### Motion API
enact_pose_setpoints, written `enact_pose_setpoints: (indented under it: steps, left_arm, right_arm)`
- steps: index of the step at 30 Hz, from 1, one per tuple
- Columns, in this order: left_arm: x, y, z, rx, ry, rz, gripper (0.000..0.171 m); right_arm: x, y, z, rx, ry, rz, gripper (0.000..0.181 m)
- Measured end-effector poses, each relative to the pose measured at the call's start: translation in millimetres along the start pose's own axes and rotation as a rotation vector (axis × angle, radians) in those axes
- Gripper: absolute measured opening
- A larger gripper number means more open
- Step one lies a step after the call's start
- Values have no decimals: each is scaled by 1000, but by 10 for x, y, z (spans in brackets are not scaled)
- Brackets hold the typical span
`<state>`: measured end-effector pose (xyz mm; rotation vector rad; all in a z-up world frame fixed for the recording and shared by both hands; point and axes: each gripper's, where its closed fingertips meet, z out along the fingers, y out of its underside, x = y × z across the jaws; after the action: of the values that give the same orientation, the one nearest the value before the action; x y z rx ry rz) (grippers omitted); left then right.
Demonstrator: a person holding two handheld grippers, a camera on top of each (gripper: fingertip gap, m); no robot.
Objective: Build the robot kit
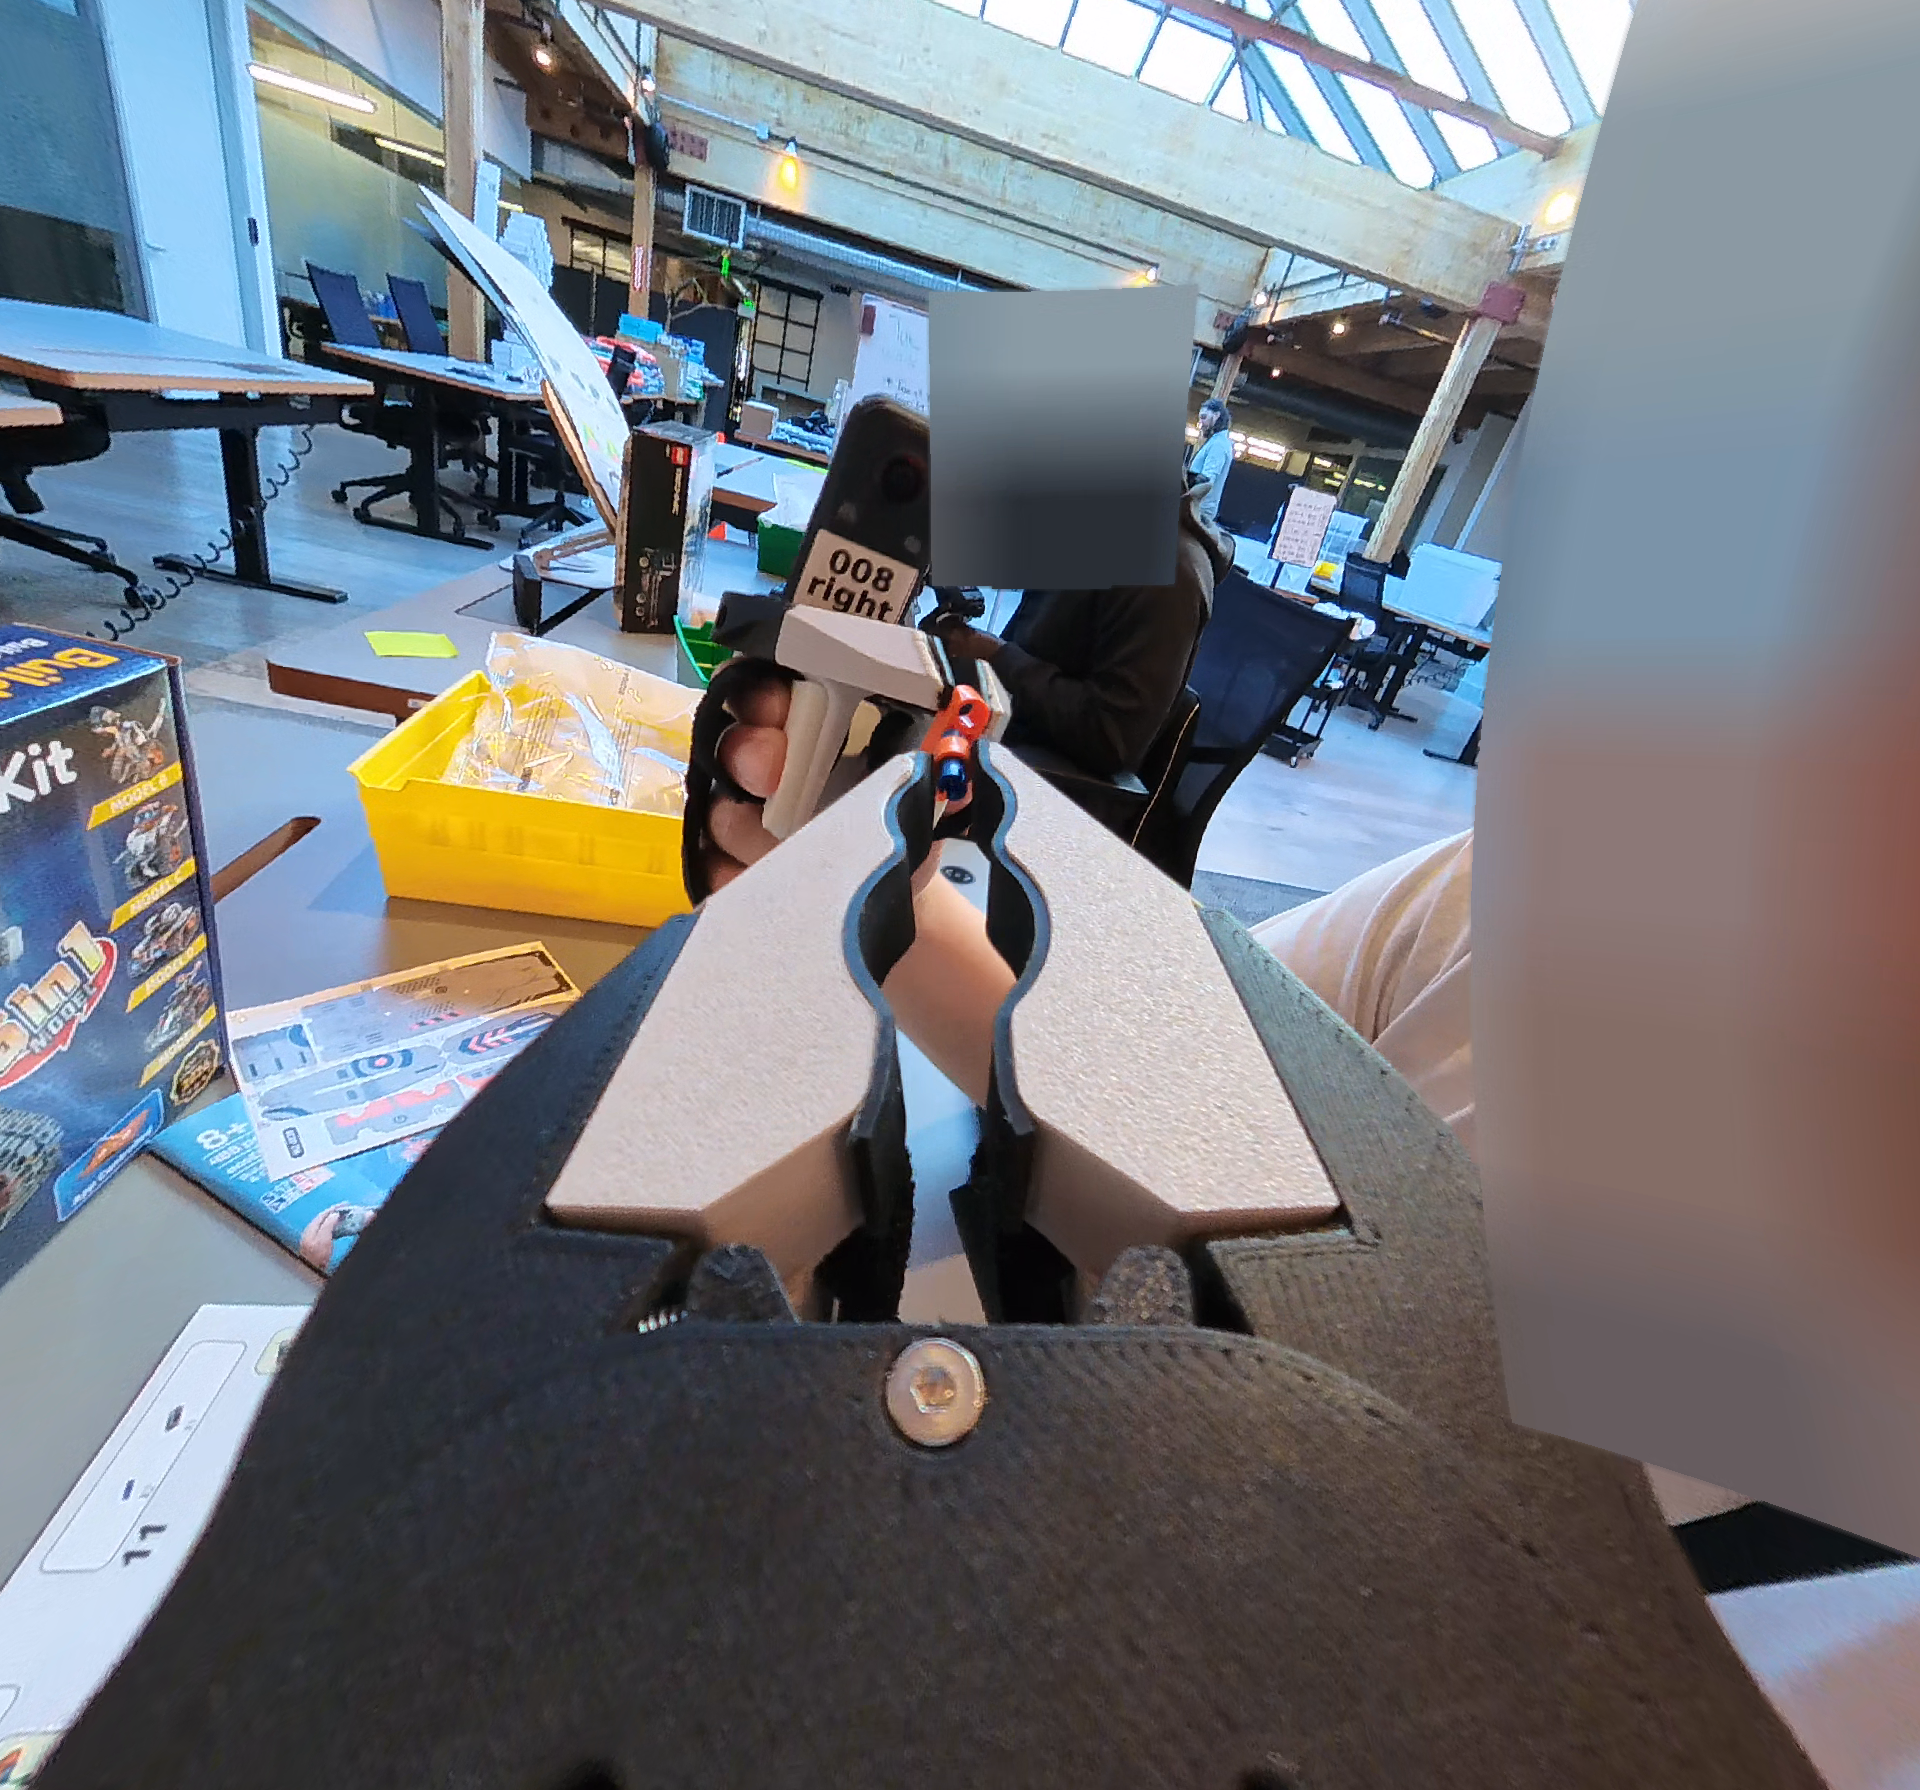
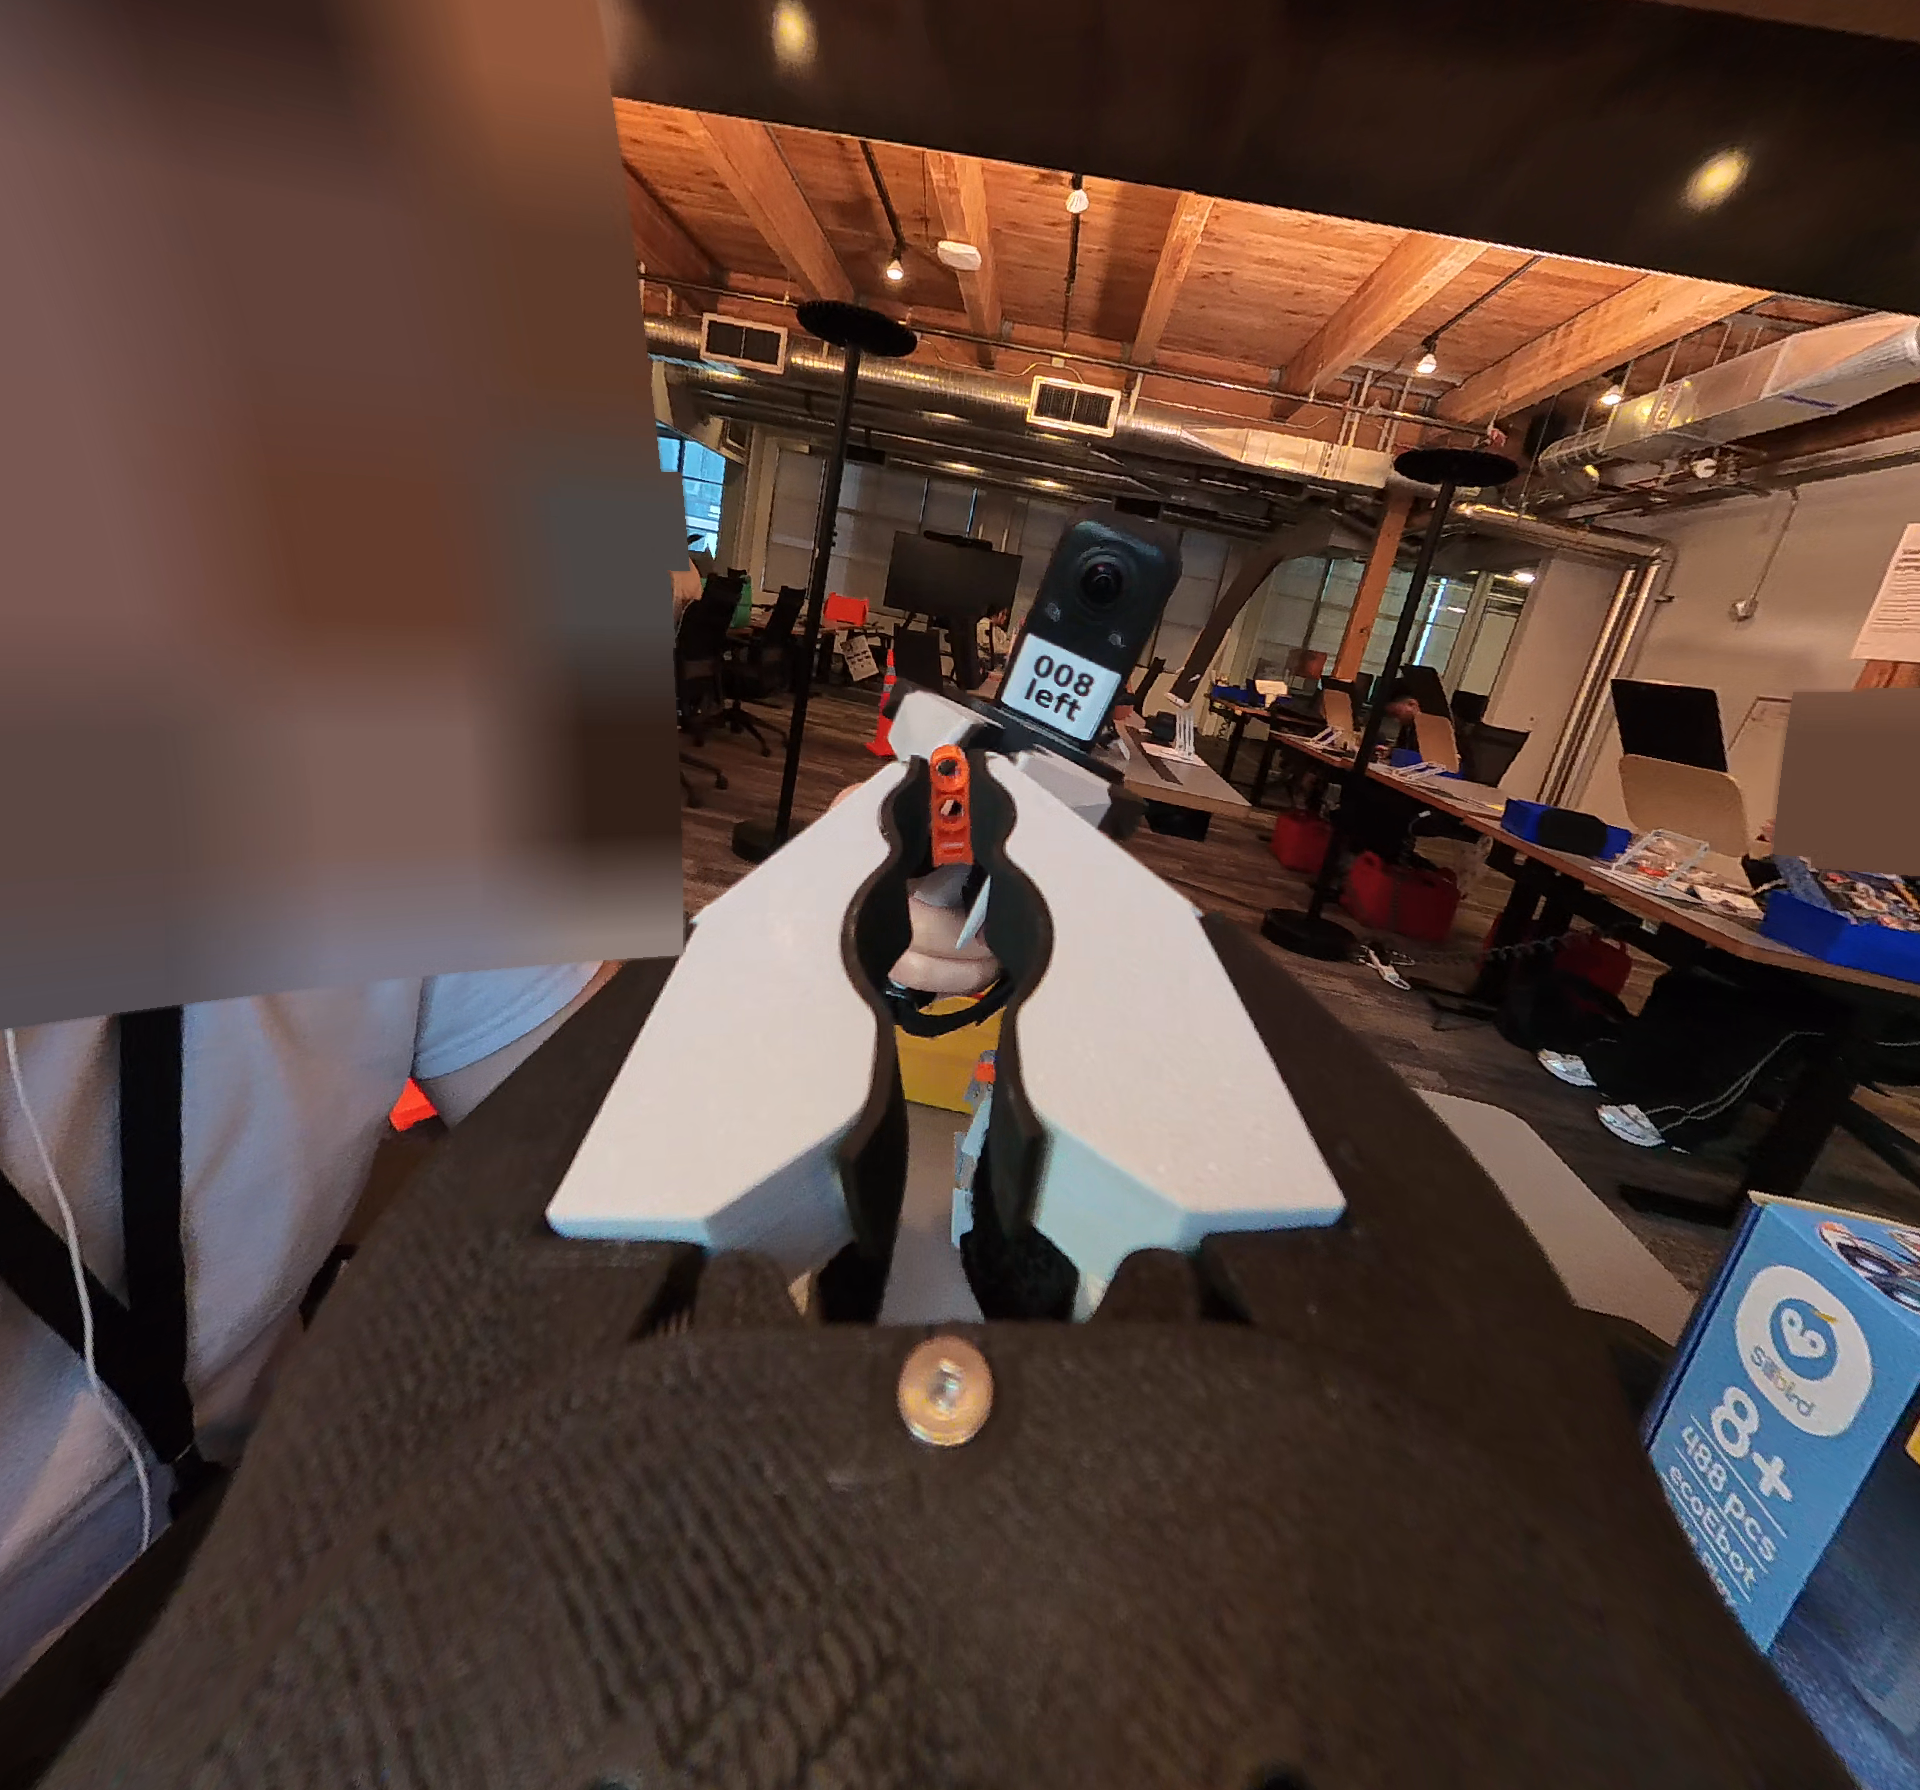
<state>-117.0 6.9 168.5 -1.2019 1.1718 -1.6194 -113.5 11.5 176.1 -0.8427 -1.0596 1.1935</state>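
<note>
Both grippers are held up in the air, tip to tip, above the table. My left gripper [image 1: 951, 784] is shut on a small blue pin [image 1: 948, 782] that sticks into an orange perforated brick piece [image 1: 964, 710]. My right gripper [image 2: 948, 805] is shut on that orange piece [image 2: 948, 810], which stands upright between its tips. In the left wrist view the right gripper [image 1: 971, 701] faces me, held by a hand [image 1: 748, 774]. In the right wrist view the left gripper [image 2: 961, 753] sits just behind the orange piece.
A yellow bin [image 1: 499, 847] with plastic bags stands on the table at left. A building-kit box [image 1: 94, 909], a sticker sheet [image 1: 416, 1044] and a white box [image 1: 125, 1480] lie nearer. A blue kit box [image 2: 1787, 1428] is at right. A person [image 1: 1101, 680] sits opposite.
</note>
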Motion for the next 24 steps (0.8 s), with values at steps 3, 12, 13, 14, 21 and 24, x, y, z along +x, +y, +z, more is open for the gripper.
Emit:
enact_pose_setpoints:
  steps: [3,12,13,14,21,24]
  left_arm:
    - [-8,-11,15,10,8,-4,5]
    - [71,-56,20,19,-14,47,5]
    - [97,-62,20,18,-15,54,5]
    - [126,-66,32,20,-8,58,5]
    - [235,-53,121,25,-11,97,5]
    - [218,-68,116,37,-11,95,5]
  right_arm:
    - [6,2,-6,-10,11,-5,5]
    - [-49,-23,47,-57,55,-79,5]
    - [-76,-55,52,-46,54,-85,5]
    - [-97,-82,57,-37,55,-88,6]
    - [-185,-174,39,-50,84,-147,5]
    - [-207,-174,31,-55,72,-136,5]
